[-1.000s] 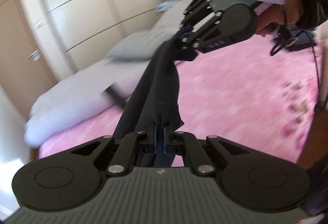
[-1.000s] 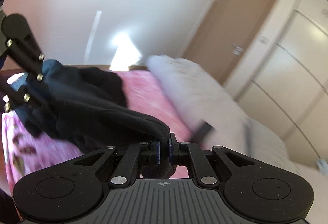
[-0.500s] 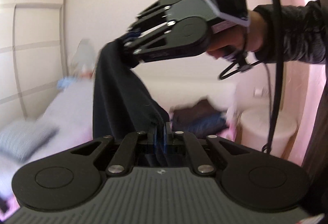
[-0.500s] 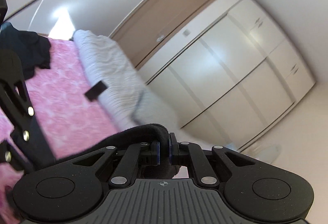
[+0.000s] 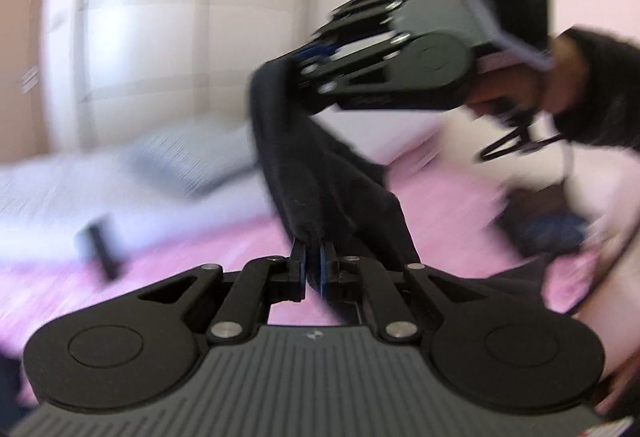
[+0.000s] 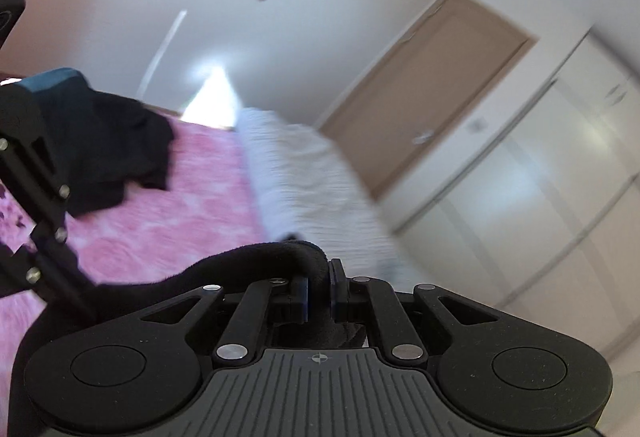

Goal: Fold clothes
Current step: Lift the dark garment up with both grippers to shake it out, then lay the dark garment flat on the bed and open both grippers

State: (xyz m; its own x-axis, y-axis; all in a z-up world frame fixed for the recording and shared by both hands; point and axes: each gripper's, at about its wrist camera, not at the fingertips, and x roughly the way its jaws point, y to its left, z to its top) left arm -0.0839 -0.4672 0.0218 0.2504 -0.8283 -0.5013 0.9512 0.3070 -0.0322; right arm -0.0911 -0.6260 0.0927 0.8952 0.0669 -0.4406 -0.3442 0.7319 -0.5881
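A black garment (image 5: 312, 173) hangs stretched in the air between my two grippers, above a pink bedspread (image 5: 192, 261). My left gripper (image 5: 313, 251) is shut on one end of it. My right gripper (image 5: 308, 57) shows in the left wrist view, up and to the right, shut on the other end. In the right wrist view my right gripper (image 6: 318, 279) pinches a thick black fold of the garment (image 6: 256, 257). The left gripper's body (image 6: 36, 205) shows at that view's left edge.
A pile of dark clothes (image 6: 104, 149) lies on the pink bedspread (image 6: 160, 229). A white duvet (image 6: 304, 181) and grey pillow (image 5: 188, 161) lie along the bed's side. A small dark object (image 5: 100, 245) lies on the bed. Wardrobe doors (image 6: 540, 173) and a brown door (image 6: 432, 97) stand behind.
Both grippers have swung with the garment still held. The left view now faces the wardrobe and bed again. The right gripper has come lower and the cloth between them is shorter.
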